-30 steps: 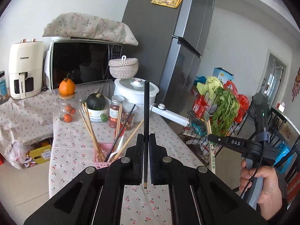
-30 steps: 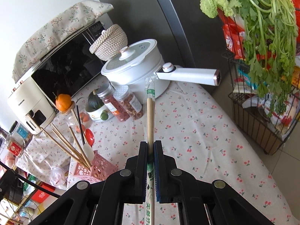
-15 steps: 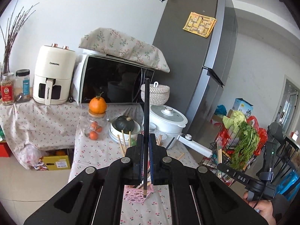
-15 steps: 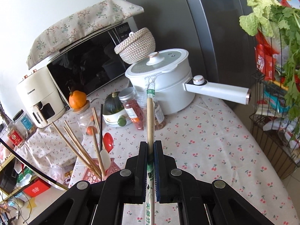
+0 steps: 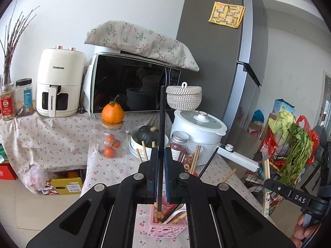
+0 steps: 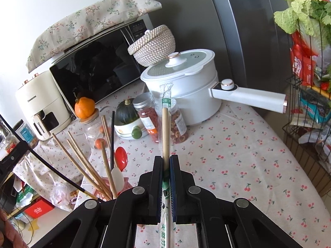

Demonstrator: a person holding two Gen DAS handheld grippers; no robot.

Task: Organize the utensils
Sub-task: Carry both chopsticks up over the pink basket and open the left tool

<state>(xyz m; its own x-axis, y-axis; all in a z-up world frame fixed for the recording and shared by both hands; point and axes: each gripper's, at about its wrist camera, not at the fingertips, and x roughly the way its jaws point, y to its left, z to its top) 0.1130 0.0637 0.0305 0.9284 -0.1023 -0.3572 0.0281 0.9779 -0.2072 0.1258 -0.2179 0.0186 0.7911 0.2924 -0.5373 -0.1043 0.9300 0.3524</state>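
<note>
Left wrist, black chopstick [image 5: 161,136] upright, tip down

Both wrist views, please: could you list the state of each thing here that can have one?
Left gripper: jaws shut on black chopstick, upright above the holder.
Right gripper: jaws shut on wrapped bamboo chopsticks.
Pink perforated plastic utensil holder: upright, holding chopsticks and spoons.
White electric pot: lid on.
Black microwave: door closed.
Grey fridge: doors closed.
Red-filled glass jar: capped.

Black chopstick [image 5: 162,136] upright over pink holder [image 5: 165,228]
</note>
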